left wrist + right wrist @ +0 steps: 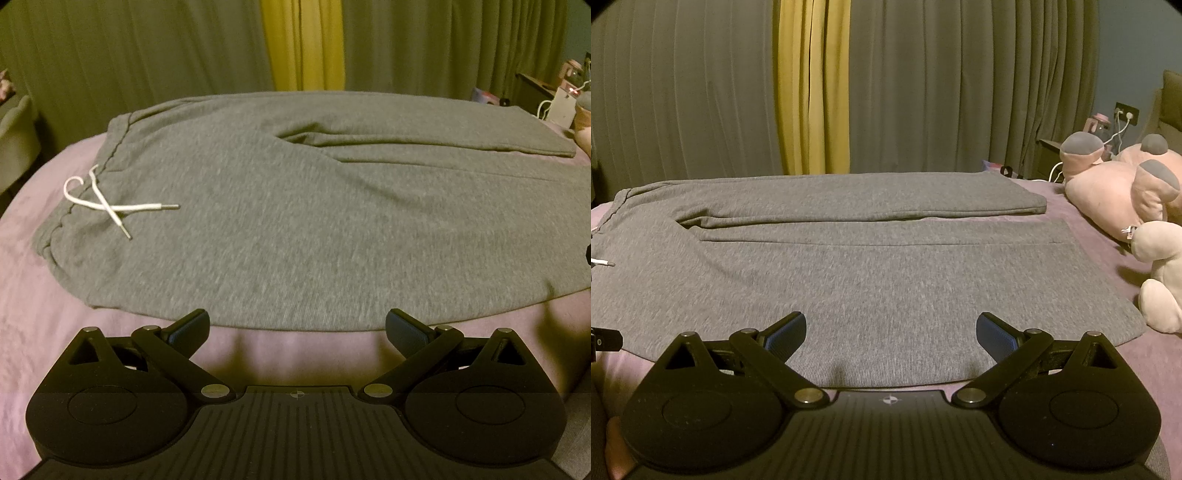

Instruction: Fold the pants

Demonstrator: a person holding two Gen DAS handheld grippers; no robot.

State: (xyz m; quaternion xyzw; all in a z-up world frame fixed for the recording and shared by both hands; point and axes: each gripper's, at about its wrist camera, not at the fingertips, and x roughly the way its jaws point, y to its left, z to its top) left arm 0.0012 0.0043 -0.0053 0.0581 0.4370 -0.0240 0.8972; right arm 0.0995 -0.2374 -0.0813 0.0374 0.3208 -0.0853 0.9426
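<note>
While its two fingers stand spread wide with nothing between them, the left gripper point(297, 326) hovers just short of the near edge of the gray pants point(295, 221), over the pinkish-purple bedspread point(55, 314). Equally wide apart and holding nothing, the right gripper point(891, 330) sits above the near edge of the pants point(871, 280), its blue-padded fingertips point(995, 334) over gray cloth. Lying flat across the bed, the pants have the waistband to the left and both legs running to the right, the far leg beside the near one. A white drawstring point(110, 205) lies crossed on the fabric near the waistband. Beyond the leg ends, pink plush toys point(1126, 188) rest on the bed. Gray curtains point(960, 92) with a yellow panel point(812, 92) hang behind.
</note>
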